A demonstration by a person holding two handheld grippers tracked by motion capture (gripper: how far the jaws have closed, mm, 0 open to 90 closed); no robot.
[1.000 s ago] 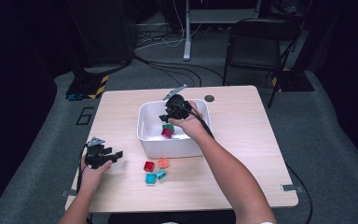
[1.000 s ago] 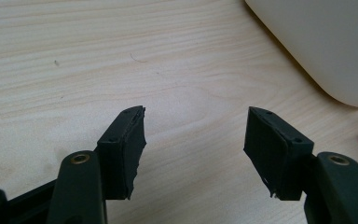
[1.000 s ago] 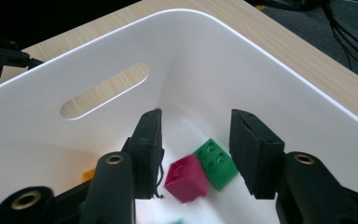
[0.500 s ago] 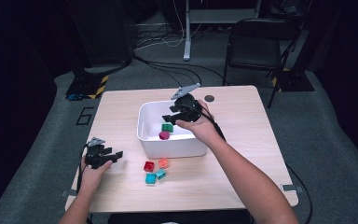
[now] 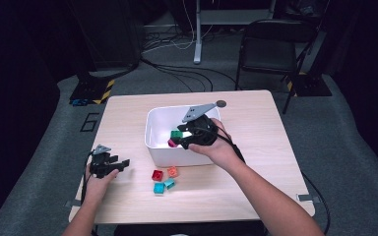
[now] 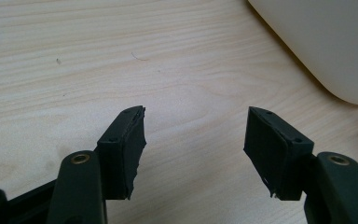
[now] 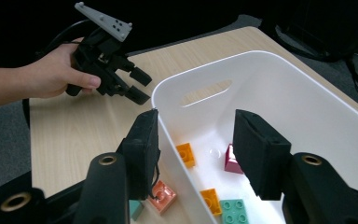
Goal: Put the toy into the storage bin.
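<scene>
We see the left gripper [image 5: 123, 164] low over the table [image 5: 256, 147], jaws spread on nothing. Between both grippers lie loose bricks [image 5: 163, 179]. The right gripper [image 7: 193, 158], jaws spread and empty, hovers over the white bin [image 5: 156, 142] of bricks.

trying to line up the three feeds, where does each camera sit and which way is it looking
High view: above the person's side, looking forward and down on the table; both forearms, left gripper and right gripper show.
Left gripper view: low over the tabletop, looking along its open fingers toward the white bin wall.
Right gripper view: at the bin's rim, looking down into it past its open fingers; the left hand shows beyond.
Shared: the white bin shows in all three; the orange brick outside it shows in the high and right gripper views.
</scene>
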